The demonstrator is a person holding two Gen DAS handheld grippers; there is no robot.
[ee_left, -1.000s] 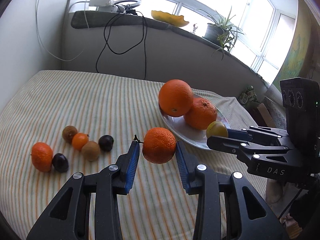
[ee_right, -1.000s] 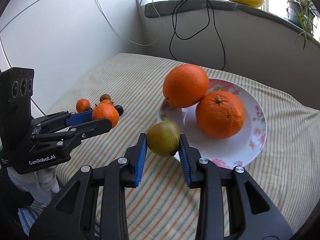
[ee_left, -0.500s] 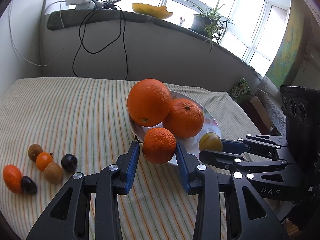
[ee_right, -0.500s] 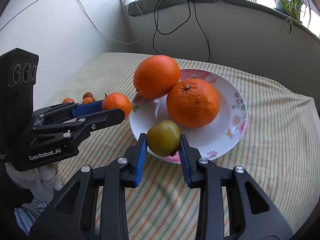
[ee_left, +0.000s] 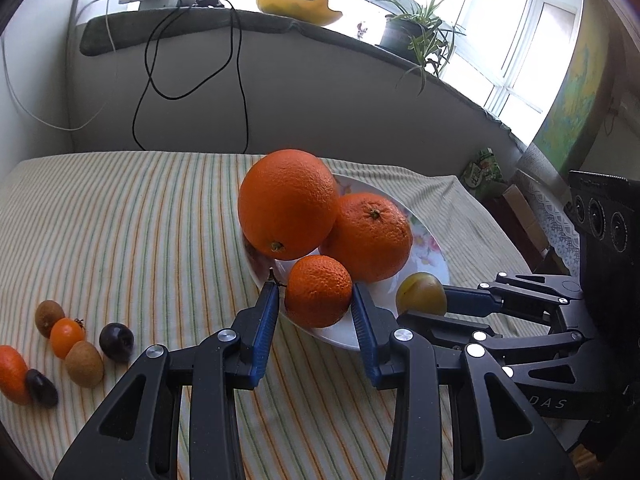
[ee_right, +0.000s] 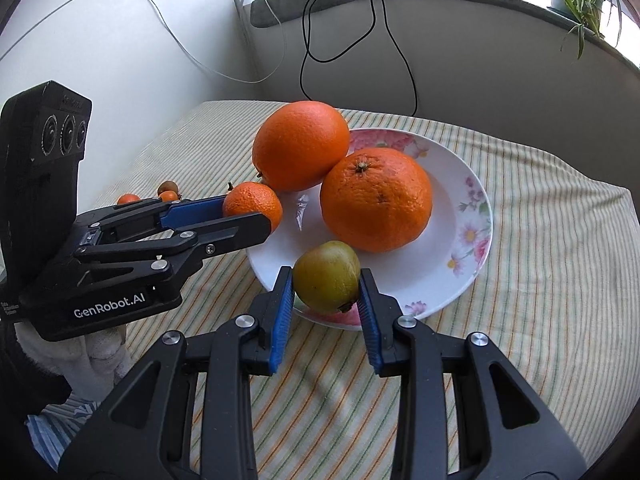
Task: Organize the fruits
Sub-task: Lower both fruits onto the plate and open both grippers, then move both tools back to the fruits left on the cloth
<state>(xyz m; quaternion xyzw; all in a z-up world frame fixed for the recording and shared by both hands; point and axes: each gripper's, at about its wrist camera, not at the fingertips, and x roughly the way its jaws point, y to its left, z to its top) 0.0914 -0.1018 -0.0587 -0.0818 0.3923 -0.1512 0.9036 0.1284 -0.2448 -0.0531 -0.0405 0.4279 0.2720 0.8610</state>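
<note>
Two oranges (ee_right: pixel 376 199) sit on the plate (ee_right: pixel 472 248), touching each other; that part looks done. Both my grippers are loaded and at the plate's near edge.

Left gripper (ee_left: pixel 316 300): jaws narrow, clamped on a mandarin (ee_left: pixel 318 291), held over the near rim just beside the big orange (ee_left: pixel 287 203). Can't tell if it touches the plate.

Right gripper (ee_right: pixel 326 292): jaws narrower, clamped on a green-yellow plum (ee_right: pixel 327 276), over the near rim, free plate surface just behind it. Not set down as far as I can see.

Left to do, my read: release both fruits onto the plate, then fetch the small stuff on the striped cloth (ee_left: pixel 140 220), well apart from the plate on the left: two kiwis (ee_left: pixel 84 363), a small orange fruit (ee_left: pixel 67 337), two dark plums (ee_left: pixel 116 341), one more mandarin (ee_left: pixel 12 368) at frame edge. So six pieces loose.

Roughly a third through once these two drop. Plate space is tight: the oranges take most of it, so round fruit may roll off.
</note>
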